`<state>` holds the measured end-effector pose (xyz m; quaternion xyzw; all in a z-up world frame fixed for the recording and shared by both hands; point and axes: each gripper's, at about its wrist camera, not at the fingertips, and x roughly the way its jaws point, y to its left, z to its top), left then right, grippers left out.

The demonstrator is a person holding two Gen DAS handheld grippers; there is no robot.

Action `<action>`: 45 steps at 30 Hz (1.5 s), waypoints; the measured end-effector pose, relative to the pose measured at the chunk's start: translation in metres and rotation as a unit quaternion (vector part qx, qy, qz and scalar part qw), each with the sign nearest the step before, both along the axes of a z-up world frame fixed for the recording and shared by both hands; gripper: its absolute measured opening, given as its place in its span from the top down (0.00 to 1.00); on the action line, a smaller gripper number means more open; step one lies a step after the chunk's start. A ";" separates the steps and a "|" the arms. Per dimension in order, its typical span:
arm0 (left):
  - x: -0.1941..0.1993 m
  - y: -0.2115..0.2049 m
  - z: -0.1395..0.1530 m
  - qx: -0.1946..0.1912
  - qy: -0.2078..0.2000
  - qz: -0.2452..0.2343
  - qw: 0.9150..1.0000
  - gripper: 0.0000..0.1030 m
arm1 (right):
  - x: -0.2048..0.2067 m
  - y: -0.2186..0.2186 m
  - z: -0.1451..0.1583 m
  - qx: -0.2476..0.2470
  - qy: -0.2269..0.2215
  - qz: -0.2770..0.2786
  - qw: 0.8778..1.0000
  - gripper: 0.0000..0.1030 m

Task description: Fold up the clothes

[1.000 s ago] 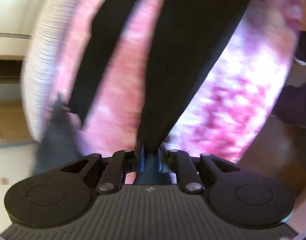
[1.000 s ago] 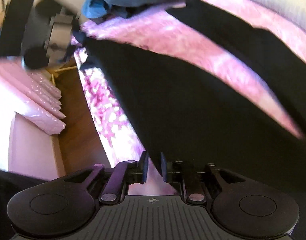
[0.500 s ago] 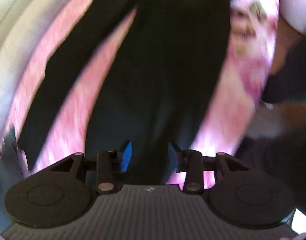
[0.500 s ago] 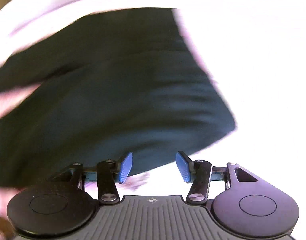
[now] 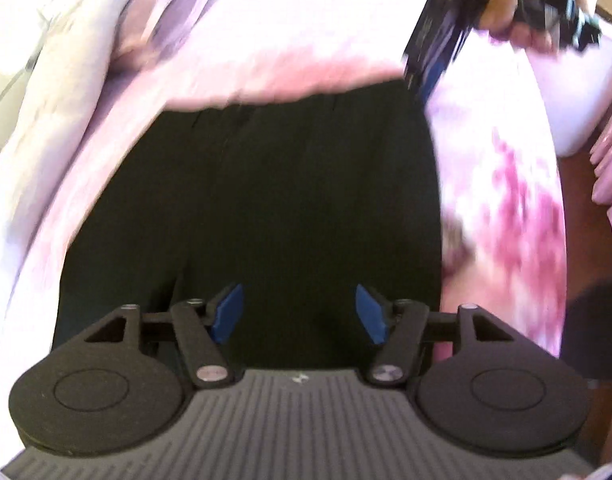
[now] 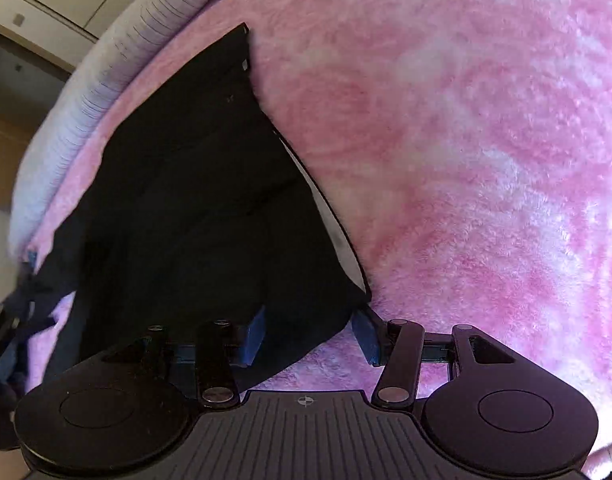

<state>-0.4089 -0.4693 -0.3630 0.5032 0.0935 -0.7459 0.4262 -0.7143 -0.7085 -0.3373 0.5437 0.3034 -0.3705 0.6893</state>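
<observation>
In the left wrist view, the left gripper (image 5: pixel 298 314) is seen above a black garment (image 5: pixel 266 200), which is laid flat on a pink fluffy blanket (image 5: pixel 506 184). Its jaws are opening, and the blue pads (image 5: pixel 228 312) are held apart over the dark cloth without pressing it. At the upper right of this view, the right gripper (image 5: pixel 434 52) is carried by a hand (image 5: pixel 518 20) near the far corner of the garment; the picture is blurred there.

In the right wrist view, the right gripper (image 6: pixel 308 338) is spread. A corner of the black garment (image 6: pixel 194 208) is found between its pads, but it is not pinched. A white ribbed cover (image 6: pixel 106 80) is seen beyond the blanket (image 6: pixel 466 160).
</observation>
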 end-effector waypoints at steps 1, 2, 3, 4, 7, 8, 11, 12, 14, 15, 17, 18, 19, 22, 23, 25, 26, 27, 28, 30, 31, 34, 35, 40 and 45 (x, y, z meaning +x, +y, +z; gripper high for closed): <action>-0.015 -0.007 -0.001 -0.002 0.004 -0.011 1.000 0.35 | -0.003 -0.001 -0.002 0.004 -0.011 0.000 1.000 0.50; -0.031 -0.012 -0.003 -0.007 0.007 -0.026 1.000 0.34 | -0.008 -0.004 -0.002 0.013 -0.023 -0.004 1.000 0.50; -0.044 -0.015 -0.008 -0.010 0.005 -0.038 0.999 0.34 | -0.012 -0.008 0.000 0.007 -0.023 0.000 1.000 0.50; -0.056 -0.017 -0.014 -0.013 0.003 -0.050 0.999 0.34 | -0.015 -0.011 0.003 0.001 -0.024 0.004 1.000 0.50; -0.077 -0.022 -0.030 -0.015 -0.006 -0.058 0.998 0.34 | -0.016 -0.033 0.020 -0.041 -0.027 0.028 0.998 0.50; -0.080 -0.025 -0.035 -0.017 -0.009 -0.056 0.998 0.34 | -0.010 -0.043 0.024 -0.056 -0.027 0.044 0.997 0.50; -0.076 -0.035 -0.043 -0.023 -0.025 -0.027 0.999 0.34 | 0.012 -0.080 0.031 -0.094 -0.029 0.096 0.991 0.50; -0.070 -0.040 -0.045 -0.025 -0.033 -0.012 0.999 0.34 | 0.019 -0.092 0.030 -0.102 -0.033 0.111 0.988 0.50; -0.047 -0.051 -0.050 -0.018 -0.047 0.019 0.999 0.34 | 0.037 -0.117 0.025 -0.115 -0.042 0.139 0.983 0.50; -0.034 -0.057 -0.051 -0.015 -0.049 0.035 0.998 0.34 | 0.048 -0.129 0.022 -0.119 -0.047 0.152 0.980 0.50; -0.010 -0.069 -0.054 -0.010 -0.052 0.067 0.996 0.34 | 0.066 -0.148 0.010 -0.115 -0.044 0.169 0.978 0.50; -0.002 -0.075 -0.054 -0.009 -0.049 0.077 0.996 0.34 | 0.074 -0.155 0.003 -0.112 -0.041 0.176 0.977 0.50; 0.004 -0.081 -0.053 -0.010 -0.044 0.087 0.995 0.34 | 0.082 -0.163 -0.004 -0.109 -0.038 0.184 0.976 0.50; 0.019 -0.100 -0.052 -0.009 -0.030 0.112 0.993 0.34 | 0.087 -0.167 -0.011 -0.101 -0.050 0.183 0.977 0.50; 0.019 -0.106 -0.052 -0.007 -0.027 0.118 0.993 0.34 | 0.090 -0.169 -0.014 -0.101 -0.050 0.185 0.976 0.50; 0.021 -0.110 -0.053 -0.008 -0.023 0.122 0.992 0.34 | 0.095 -0.173 -0.020 -0.100 -0.050 0.188 0.976 0.50; 0.019 -0.110 -0.053 -0.008 -0.021 0.120 0.993 0.34 | 0.098 -0.174 -0.023 -0.095 -0.046 0.187 0.977 0.50; 0.017 -0.111 -0.053 -0.006 -0.018 0.118 0.993 0.34 | 0.101 -0.177 -0.027 -0.089 -0.046 0.183 0.978 0.50; 0.016 -0.110 -0.053 -0.004 -0.016 0.110 0.994 0.34 | 0.103 -0.180 -0.031 -0.083 -0.046 0.180 0.979 0.50; 0.012 -0.107 -0.053 0.000 -0.013 0.093 0.996 0.34 | 0.098 -0.178 -0.028 -0.076 -0.053 0.170 0.981 0.50; 0.011 -0.104 -0.055 0.002 -0.014 0.082 0.997 0.34 | 0.095 -0.176 -0.027 -0.073 -0.053 0.170 0.981 0.50; 0.004 -0.093 -0.054 0.010 -0.009 0.053 0.998 0.34 | 0.072 -0.159 -0.025 -0.060 -0.046 0.171 0.982 0.50; 0.002 -0.090 -0.054 0.012 -0.007 0.044 0.999 0.34 | 0.064 -0.153 -0.024 -0.054 -0.045 0.171 0.983 0.50; -0.026 -0.069 -0.047 0.018 0.034 -0.010 0.999 0.34 | 0.008 -0.108 -0.016 -0.004 -0.039 0.161 0.986 0.50; -0.058 -0.055 -0.052 0.034 0.055 -0.060 0.996 0.34 | -0.031 -0.062 -0.012 0.059 -0.038 0.160 0.985 0.50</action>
